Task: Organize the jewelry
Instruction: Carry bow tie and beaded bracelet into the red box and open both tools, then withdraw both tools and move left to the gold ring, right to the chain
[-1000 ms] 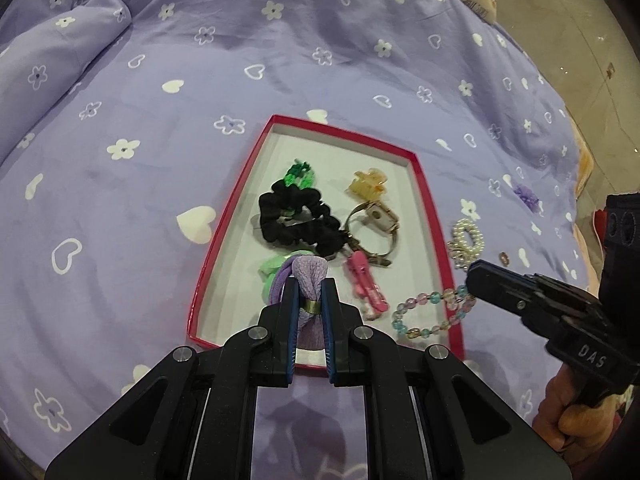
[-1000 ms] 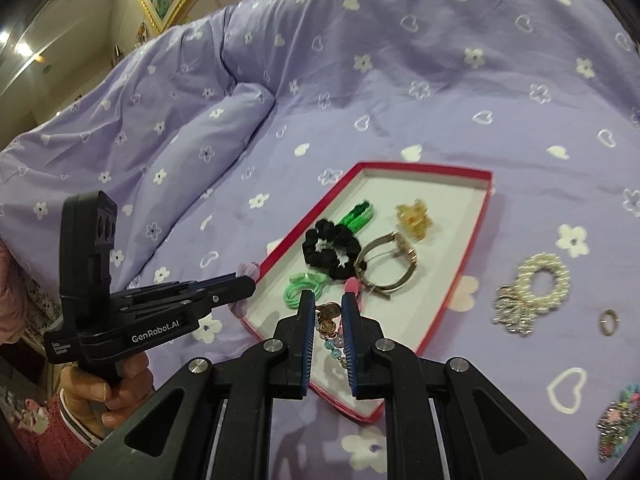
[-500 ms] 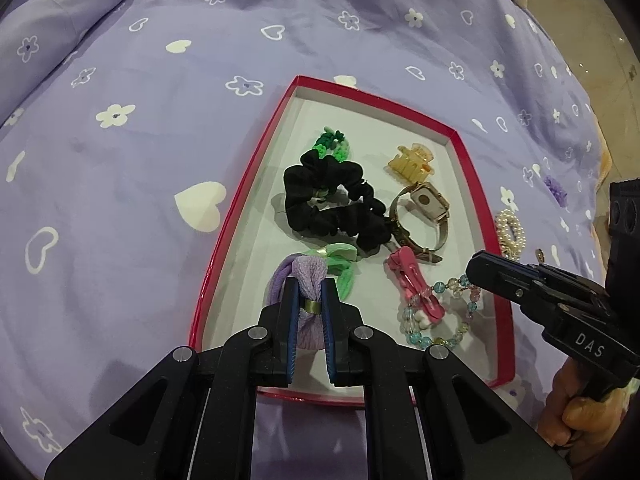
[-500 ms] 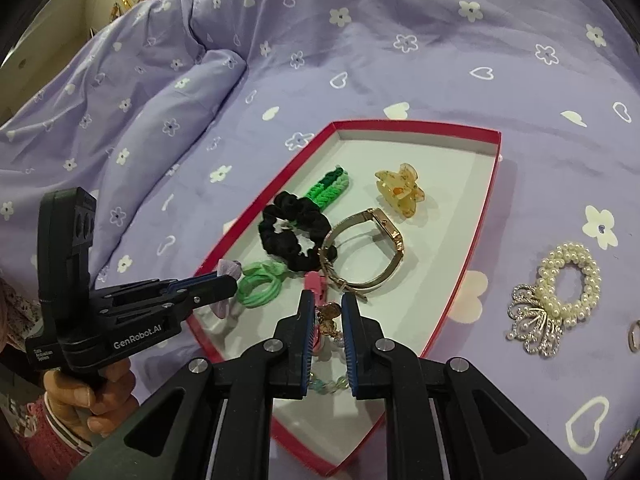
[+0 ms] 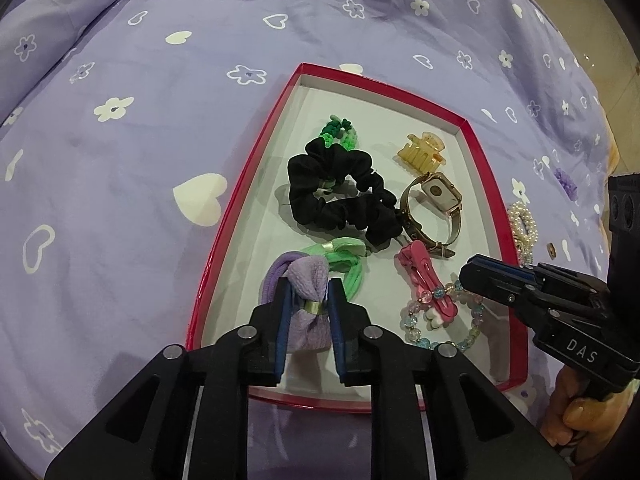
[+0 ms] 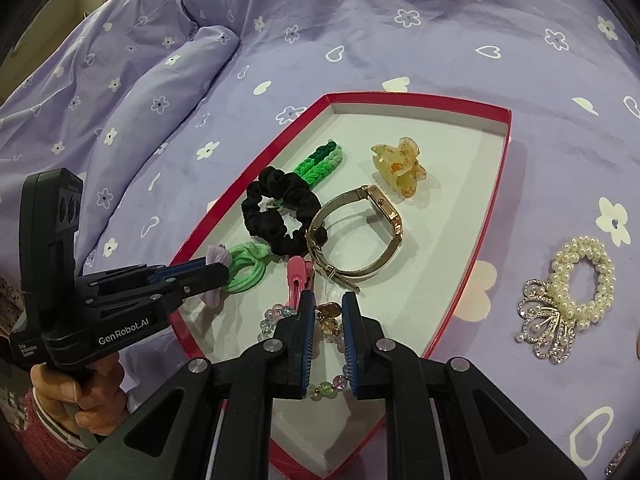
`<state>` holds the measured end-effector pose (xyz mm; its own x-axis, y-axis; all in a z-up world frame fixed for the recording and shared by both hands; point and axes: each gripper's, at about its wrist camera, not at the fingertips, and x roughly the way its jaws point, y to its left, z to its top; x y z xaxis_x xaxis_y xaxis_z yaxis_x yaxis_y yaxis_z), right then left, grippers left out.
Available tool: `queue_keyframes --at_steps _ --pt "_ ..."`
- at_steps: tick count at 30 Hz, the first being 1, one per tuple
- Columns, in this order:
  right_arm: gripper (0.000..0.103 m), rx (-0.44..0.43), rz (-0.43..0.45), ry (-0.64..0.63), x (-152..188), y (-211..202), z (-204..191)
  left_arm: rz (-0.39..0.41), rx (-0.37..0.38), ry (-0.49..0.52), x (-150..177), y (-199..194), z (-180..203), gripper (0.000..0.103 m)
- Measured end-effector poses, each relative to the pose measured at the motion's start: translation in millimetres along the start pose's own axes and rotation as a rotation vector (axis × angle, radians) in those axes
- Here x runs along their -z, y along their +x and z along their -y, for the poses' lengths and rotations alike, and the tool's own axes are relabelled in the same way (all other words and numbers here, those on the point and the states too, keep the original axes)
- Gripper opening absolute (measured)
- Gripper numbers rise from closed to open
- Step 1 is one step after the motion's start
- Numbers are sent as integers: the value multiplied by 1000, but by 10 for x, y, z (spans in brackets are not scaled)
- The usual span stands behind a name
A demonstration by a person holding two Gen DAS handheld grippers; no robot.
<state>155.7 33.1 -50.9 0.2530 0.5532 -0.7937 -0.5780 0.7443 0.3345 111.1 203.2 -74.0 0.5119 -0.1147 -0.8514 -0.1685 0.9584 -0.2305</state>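
Left tool (image 5: 308, 300): jaws are opening around the lilac bow hair tie (image 5: 306, 300), which is lowered into the red tray (image 5: 244, 184) beside the green hair tie (image 5: 348, 268).
Right tool (image 6: 326, 320): clenched on the charm of the beaded bracelet (image 6: 328, 390), whose beads are laid on the tray floor.
Already in tray: black scrunchie (image 5: 340, 196), green braided band (image 6: 320, 162), amber claw clip (image 6: 398, 168), gold watch (image 6: 360, 236), pink clip (image 5: 424, 280).
Left on bed: pearl scrunchie (image 6: 576, 292); small pieces at the edges, too blurred to be named.
Progress: judged well past halfway.
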Motion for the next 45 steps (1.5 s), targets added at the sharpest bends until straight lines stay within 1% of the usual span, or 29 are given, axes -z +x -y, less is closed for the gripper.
queue_keyframes --at_steps 3,5,7,8,9,10,11,13,15,17,22,30,37,45 --pt "17 -9 -7 4 7 17 -3 2 -1 -2 -2 -5 -4 21" --pt "17 -10 -8 3 16 29 -6 5 -1 -3 -1 -14 -10 22" --pt "17 -13 -9 5 25 30 -11 7 -4 -5 -4 -29 -13 25" --pt "18 -16 -6 7 27 22 -12 9 -6 -6 -3 -38 -15 30" --pt "18 -19 -4 11 26 13 -12 12 -11 -8 -1 -56 -16 38" --pt "18 -23 -1 15 24 1 -8 15 -16 -8 4 -73 -17 42" --pt "20 -26 5 19 22 -21 -7 21 -18 -8 7 -94 -18 45" --pt "23 -31 19 25 23 -86 -10 30 -21 -10 10 -147 -20 46" --pt "32 -37 33 32 24 -153 -8 40 -24 -14 16 -206 -21 51" --pt "35 -40 54 37 34 -257 -3 48 -24 -16 22 -257 -21 53" --pt "39 -43 96 67 95 -516 72 72 -19 -14 36 -393 29 53" --pt "40 1 149 122 312 -932 337 102 19 29 46 -575 300 53" --pt "40 67 184 192 579 -1291 670 93 63 90 105 -586 680 53" --pt "40 136 214 265 907 -1609 1014 65 111 172 175 -506 1161 53"
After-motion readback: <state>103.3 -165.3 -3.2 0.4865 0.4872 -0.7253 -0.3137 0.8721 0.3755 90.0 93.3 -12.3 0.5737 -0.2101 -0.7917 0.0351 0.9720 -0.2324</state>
